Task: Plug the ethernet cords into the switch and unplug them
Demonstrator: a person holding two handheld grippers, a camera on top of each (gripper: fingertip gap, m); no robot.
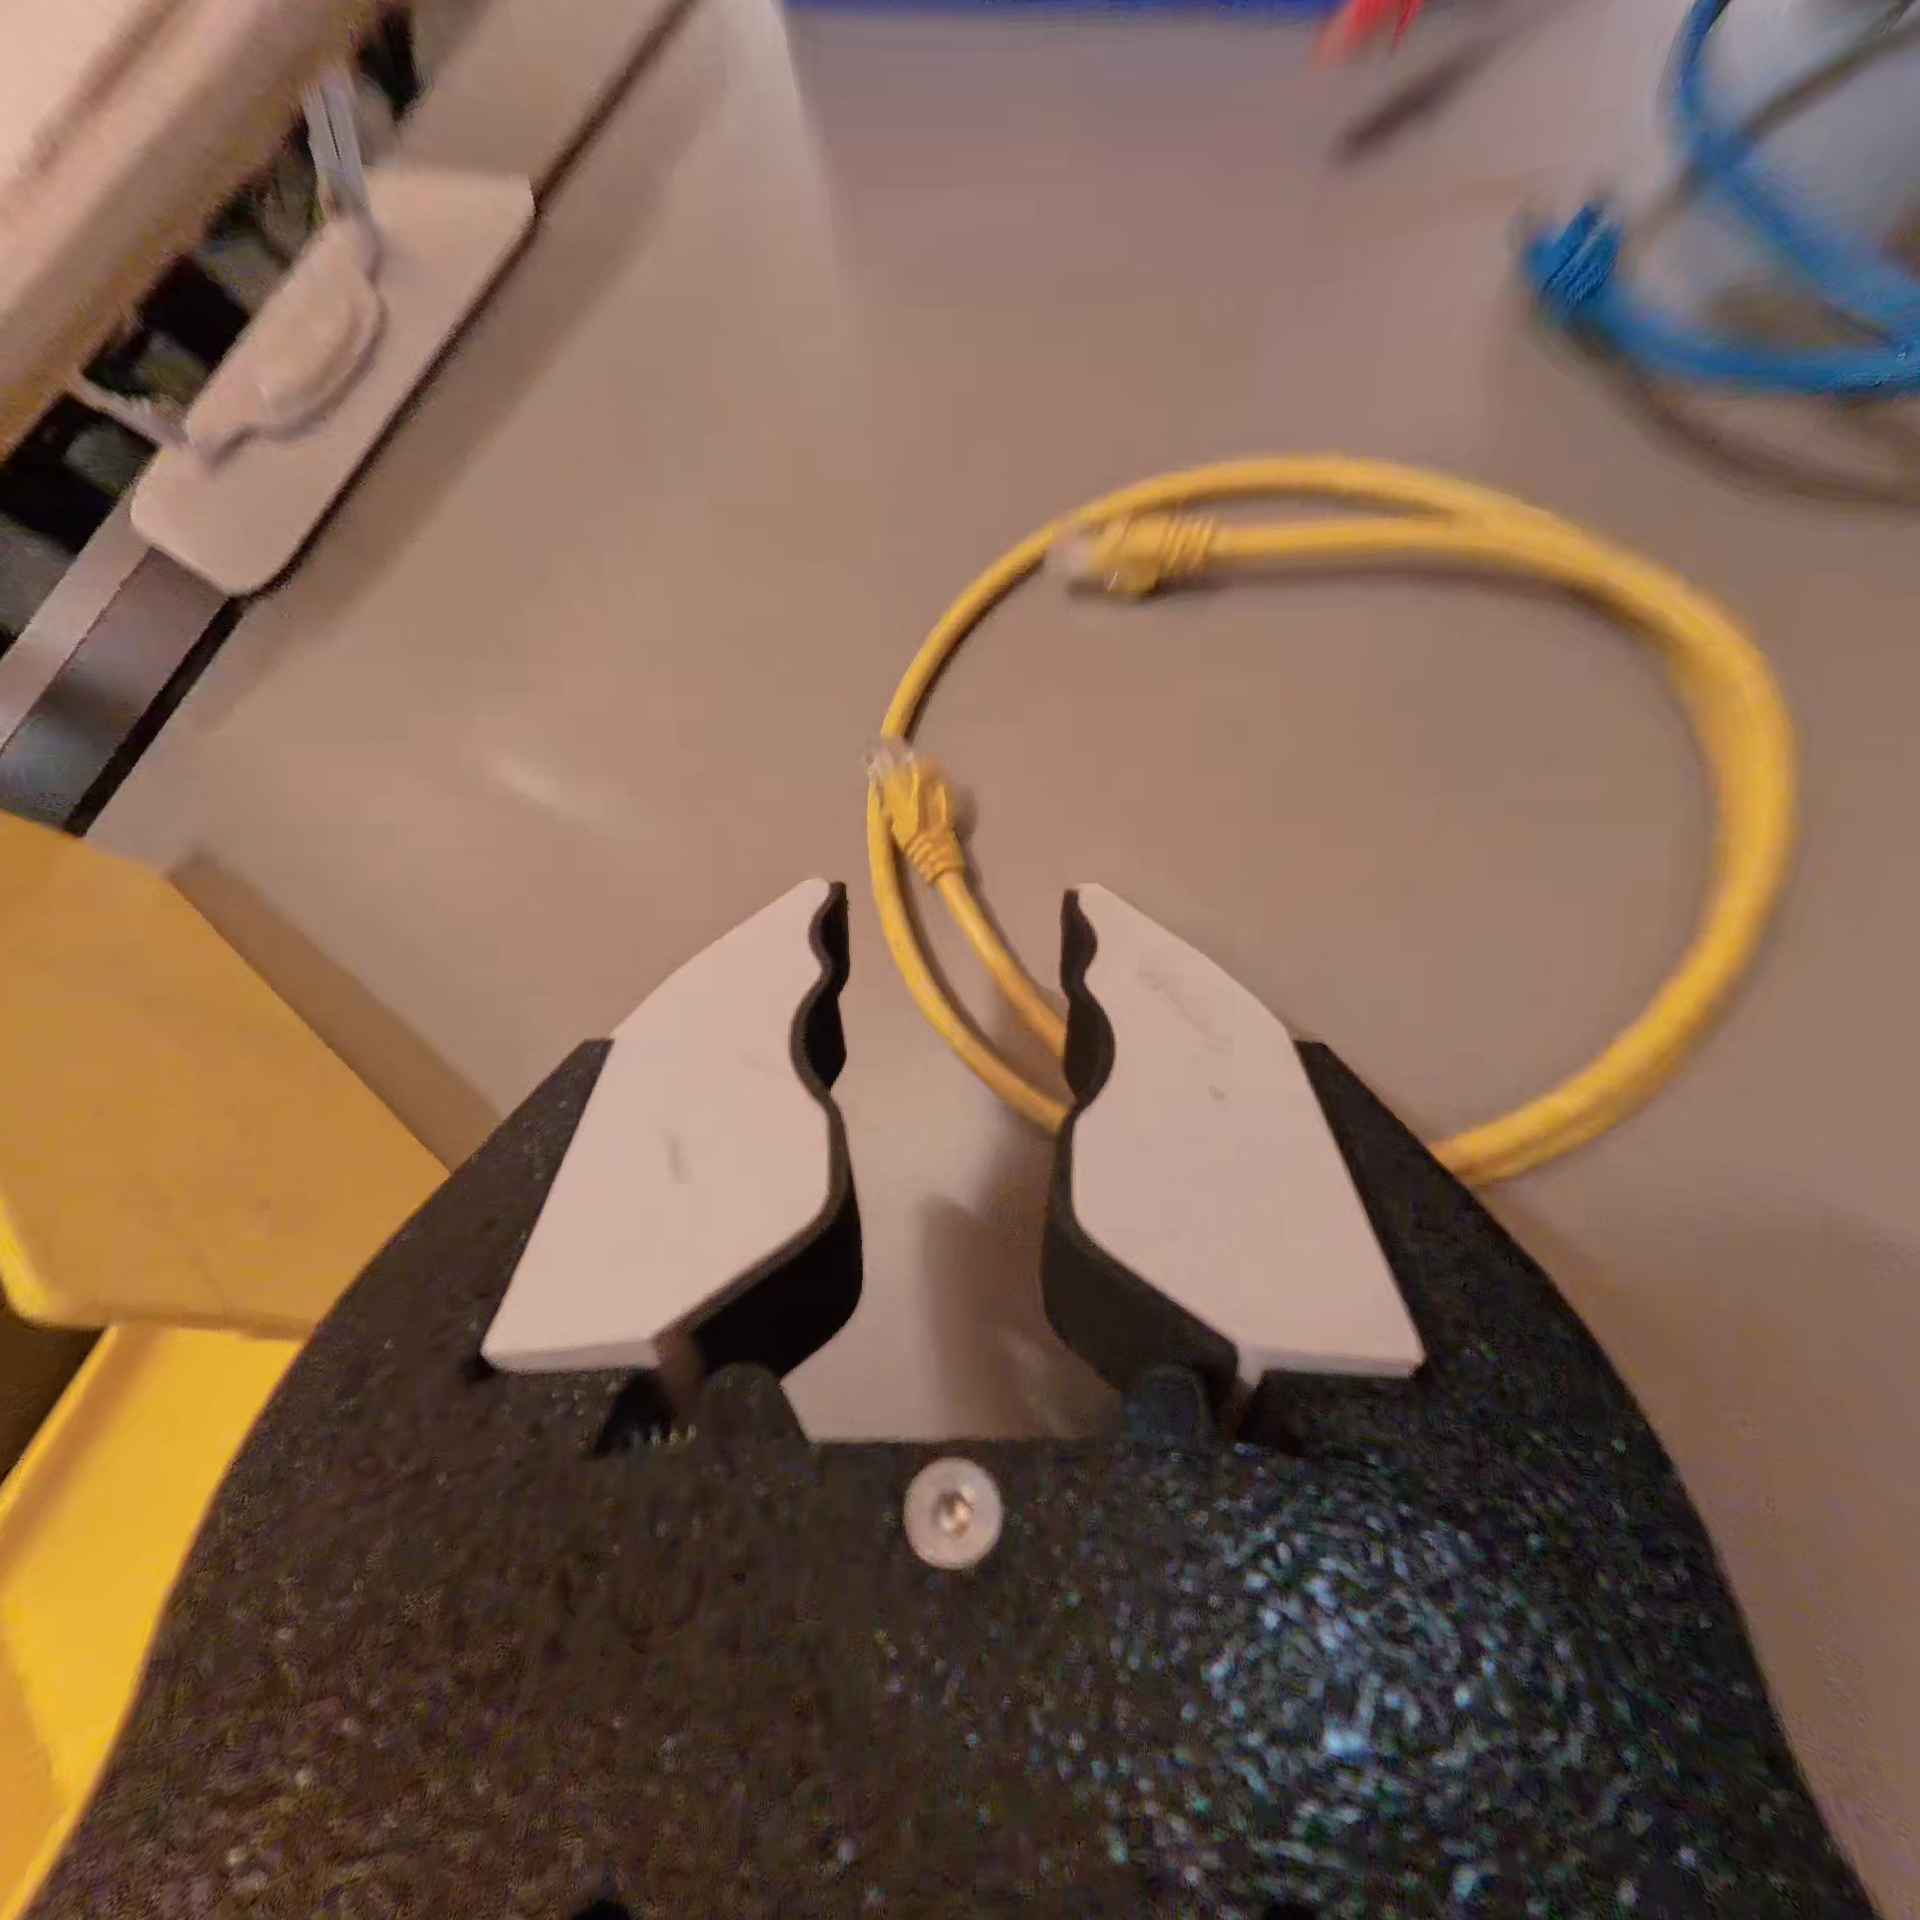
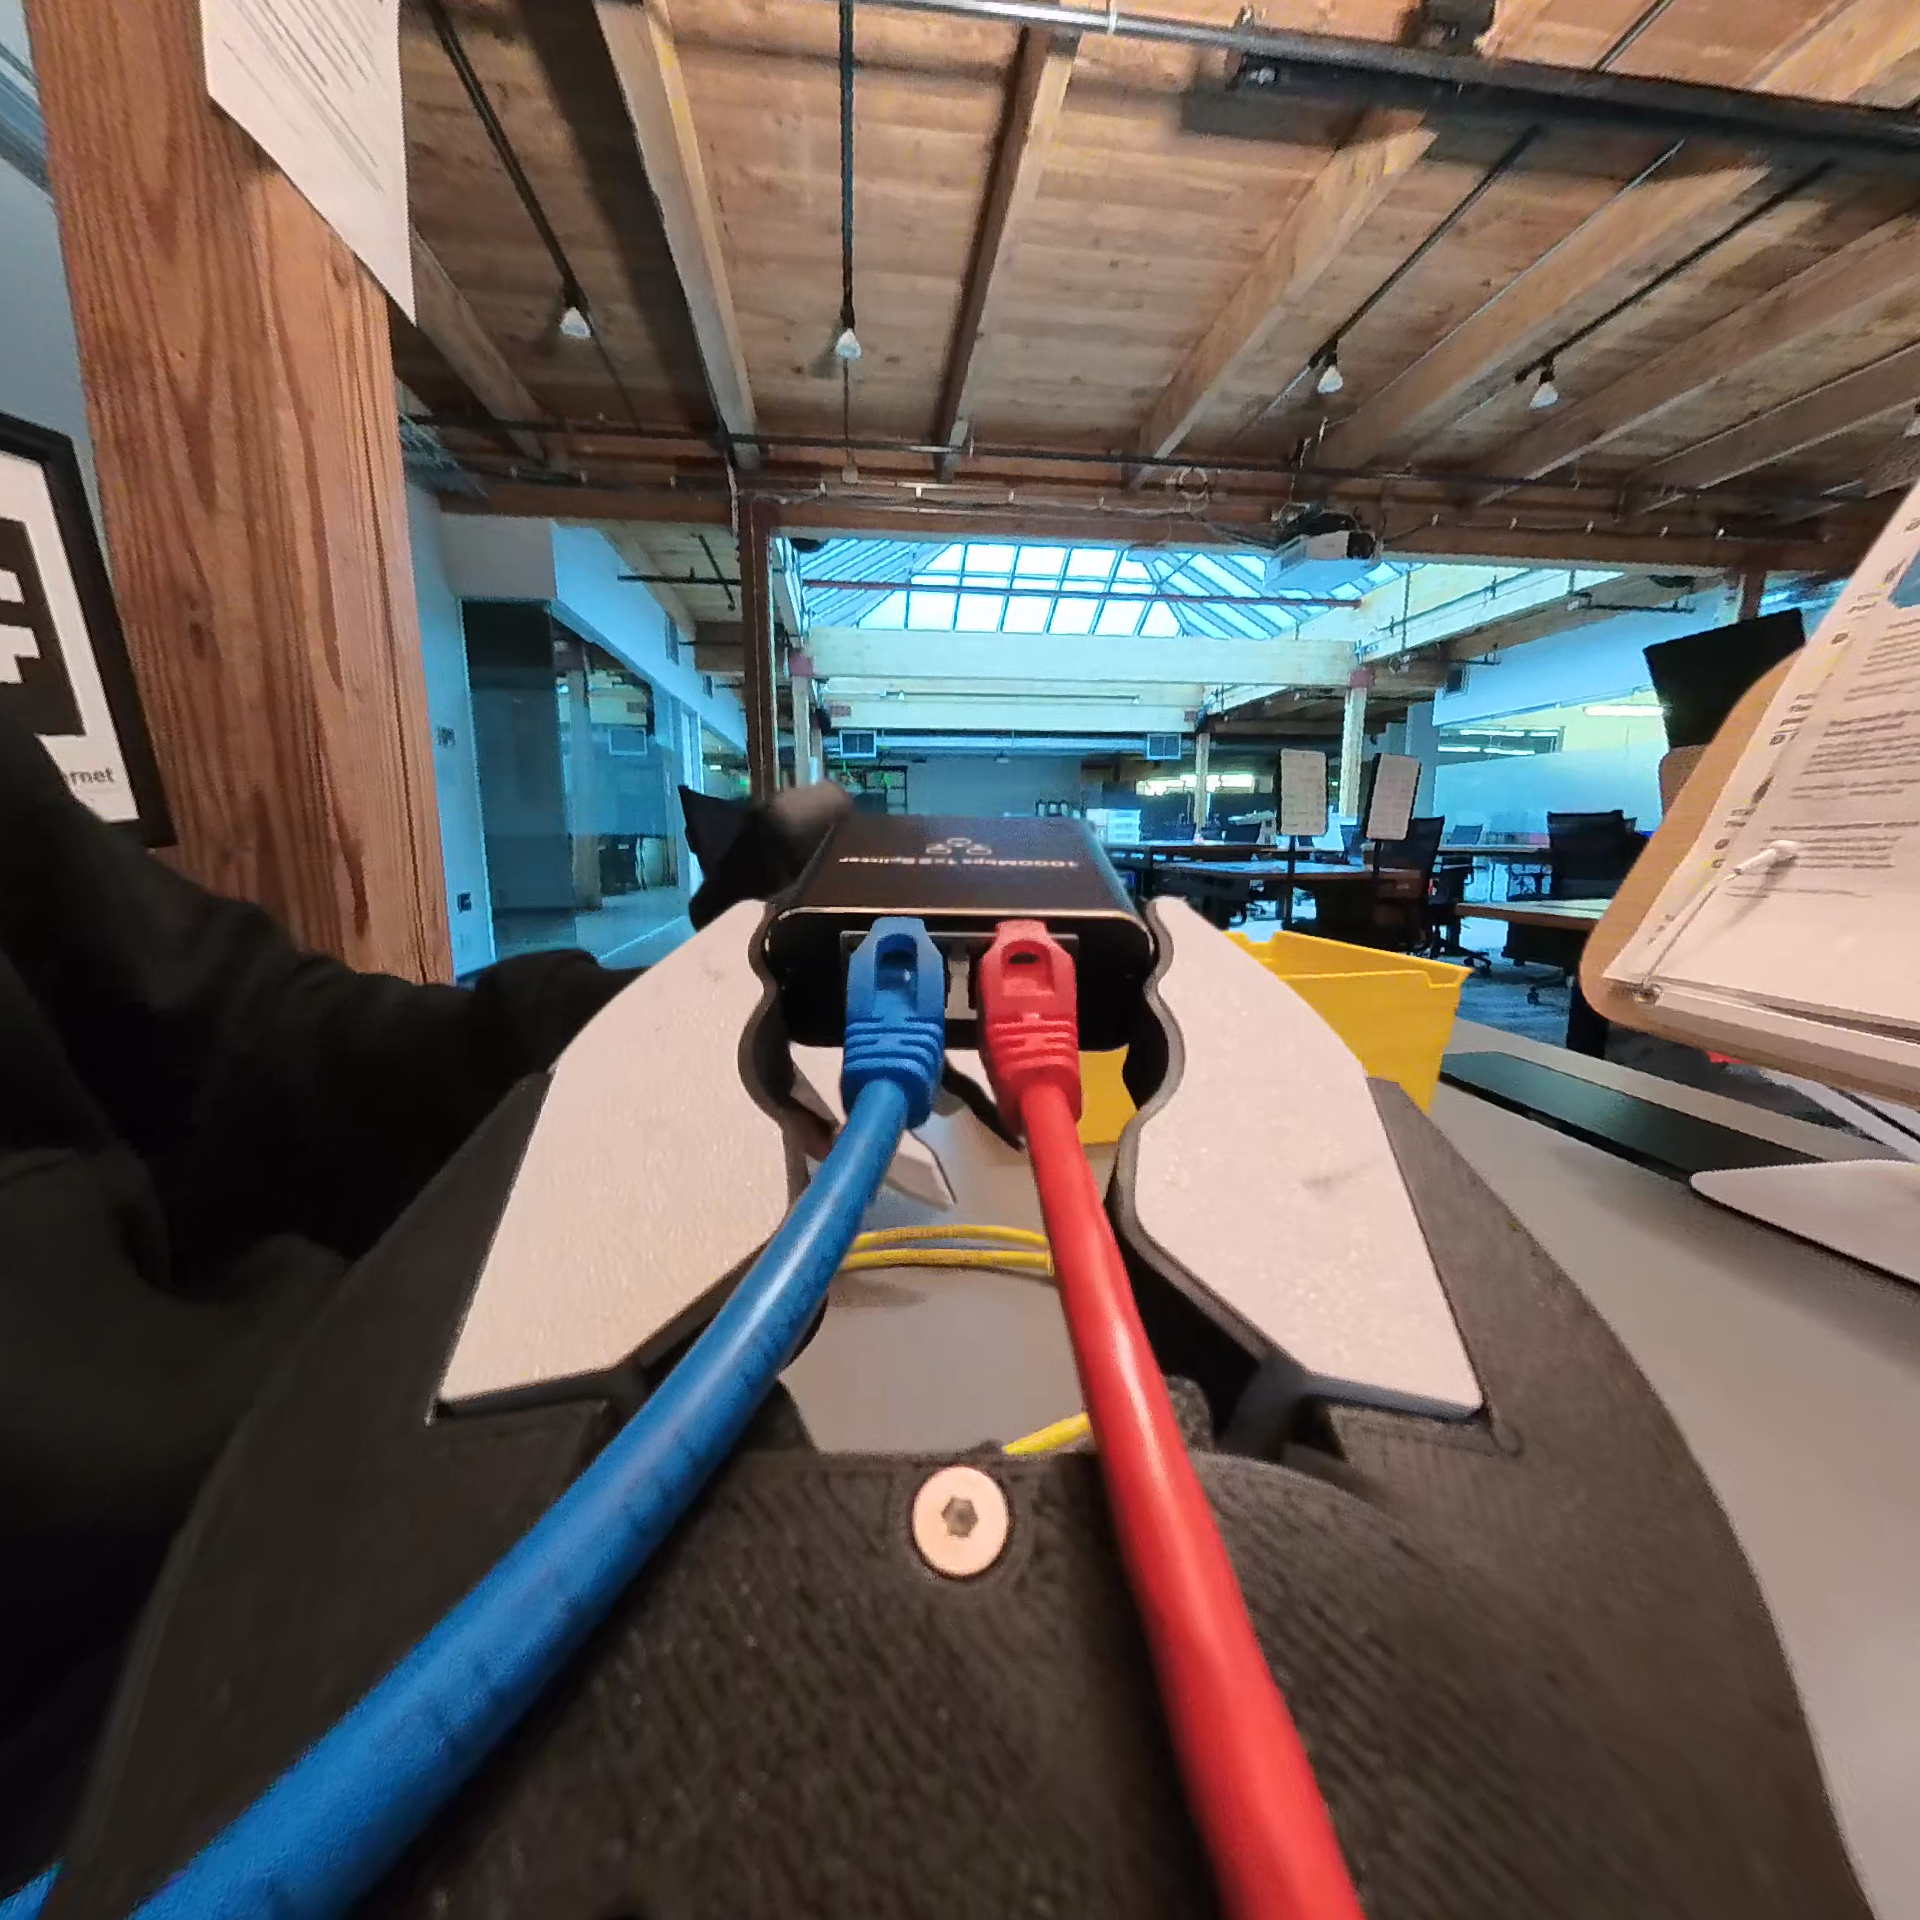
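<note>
Here, the black switch (image 2: 961, 914) sits squeezed between the two grey fingers of the right hand-held gripper (image 2: 958, 966), lifted up off the bench (image 2: 1766, 1351). A blue ethernet cord (image 2: 644, 1455) and a red ethernet cord (image 2: 1164, 1455) are both plugged into its front, side by side, blue on the left and red on the right. Both cords run back over the top of the gripper's black body. A yellow bin (image 2: 1361, 997) stands behind the switch on the right.

The left hand-held gripper (image 1: 951, 914) is apart and holds nothing. It hangs over a yellow ethernet cord (image 1: 1704, 748) that lies in a loop on the grey bench (image 1: 644, 727). One plug (image 1: 914, 805) of that cord lies just past the fingertips, and a bit of the cord runs between the fingers. The other plug (image 1: 1127, 551) lies farther off. A blue cord (image 1: 1766, 343) shows blurry in the far right corner.
</note>
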